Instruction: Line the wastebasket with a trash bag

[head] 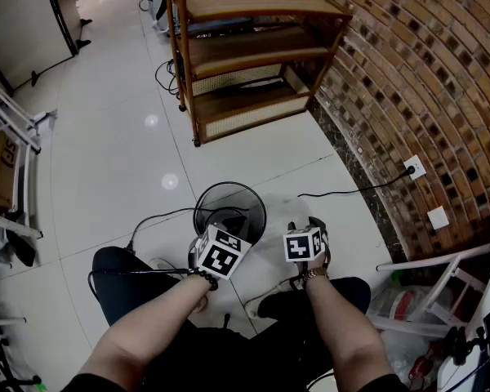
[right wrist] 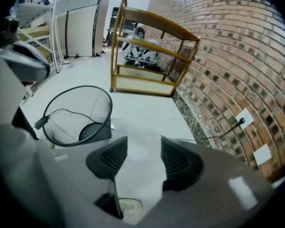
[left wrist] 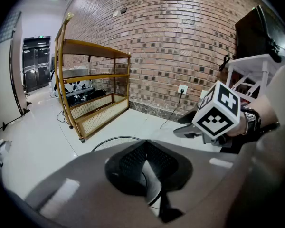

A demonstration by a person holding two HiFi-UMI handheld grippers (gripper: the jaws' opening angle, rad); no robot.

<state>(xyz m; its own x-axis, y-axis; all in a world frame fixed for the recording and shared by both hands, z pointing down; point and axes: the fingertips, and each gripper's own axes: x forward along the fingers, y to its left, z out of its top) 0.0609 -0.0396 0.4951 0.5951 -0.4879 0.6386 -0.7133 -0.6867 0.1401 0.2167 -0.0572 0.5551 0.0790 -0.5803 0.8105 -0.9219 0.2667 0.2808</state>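
The black wire-mesh wastebasket (head: 229, 201) is standing on the white tiled floor (head: 122, 162), just ahead of both grippers. The left gripper (left wrist: 146, 159) is hovering at its rim, jaws closed with nothing identifiable between them. The right gripper (right wrist: 140, 156) is pinching a white translucent plastic trash bag (right wrist: 141, 170) between half-spread jaws, beside the basket.
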